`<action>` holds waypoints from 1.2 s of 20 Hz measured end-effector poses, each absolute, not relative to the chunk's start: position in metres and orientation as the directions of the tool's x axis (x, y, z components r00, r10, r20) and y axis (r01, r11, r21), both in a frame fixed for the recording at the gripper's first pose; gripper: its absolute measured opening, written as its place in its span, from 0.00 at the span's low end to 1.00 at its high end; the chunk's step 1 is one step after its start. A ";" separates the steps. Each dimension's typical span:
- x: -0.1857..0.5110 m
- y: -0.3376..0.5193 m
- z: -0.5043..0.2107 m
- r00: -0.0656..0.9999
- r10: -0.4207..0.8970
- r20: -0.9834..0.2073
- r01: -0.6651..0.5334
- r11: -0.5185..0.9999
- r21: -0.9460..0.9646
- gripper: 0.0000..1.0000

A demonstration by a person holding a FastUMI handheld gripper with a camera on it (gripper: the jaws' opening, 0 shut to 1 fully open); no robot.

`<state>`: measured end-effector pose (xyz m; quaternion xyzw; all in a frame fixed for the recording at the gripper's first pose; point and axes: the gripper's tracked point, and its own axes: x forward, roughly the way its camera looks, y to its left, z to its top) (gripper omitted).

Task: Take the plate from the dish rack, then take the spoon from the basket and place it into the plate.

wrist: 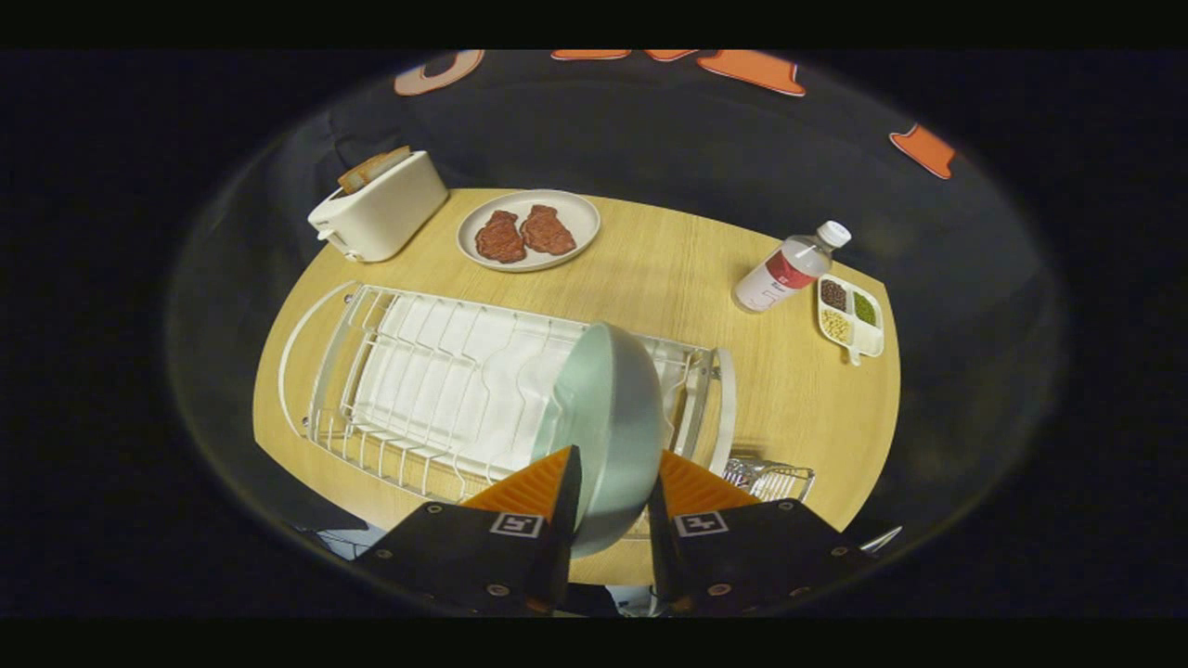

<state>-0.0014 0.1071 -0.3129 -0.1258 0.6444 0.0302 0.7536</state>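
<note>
Gripper (613, 487) clamps the plate (608, 417) edge-on above the rack (418, 390) (thin rim hold); it could slip and drop onto it.

My gripper (613, 482) is tipped steeply downward, looking almost straight onto the scene below, with both fingers reaching forward side by side. The jaws stand only partly apart, and each finger presses against a face of the pale green plate (608, 417) standing on edge between them. I see the grip clamped on its lower rim.
</note>
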 end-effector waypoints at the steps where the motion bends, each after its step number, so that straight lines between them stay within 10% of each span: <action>1: -0.003 0.104 -0.310 0.167 -0.129 -0.977 -0.192 0.968 -0.161 0.35; 24: -0.095 0.057 -0.230 0.316 -0.063 -0.947 -0.136 0.984 -0.111 0.21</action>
